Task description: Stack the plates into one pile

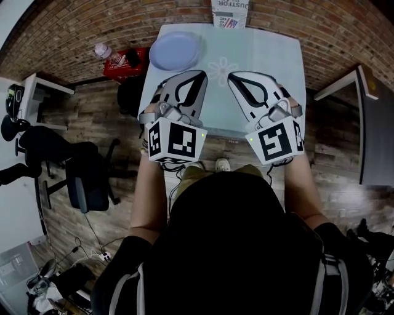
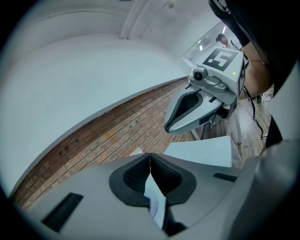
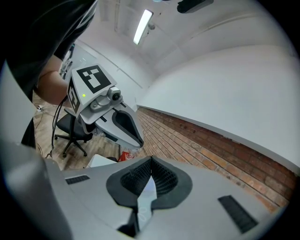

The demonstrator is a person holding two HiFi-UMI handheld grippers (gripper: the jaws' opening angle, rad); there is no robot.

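Note:
A light blue plate lies at the far left corner of the pale table; whether more plates lie under it I cannot tell. My left gripper hangs over the table's near middle, jaws shut with nothing between them. Beside it, my right gripper is shut and empty too. Both point toward the brick wall, tips a short way apart. In the left gripper view the closed jaws meet in a line, with the right gripper to the right. The right gripper view shows its jaws closed and the left gripper alongside.
A printed cardboard box stands at the table's far edge. A red crate with a bottle sits on the floor to the left. An office chair and a white desk are at left, a dark desk at right.

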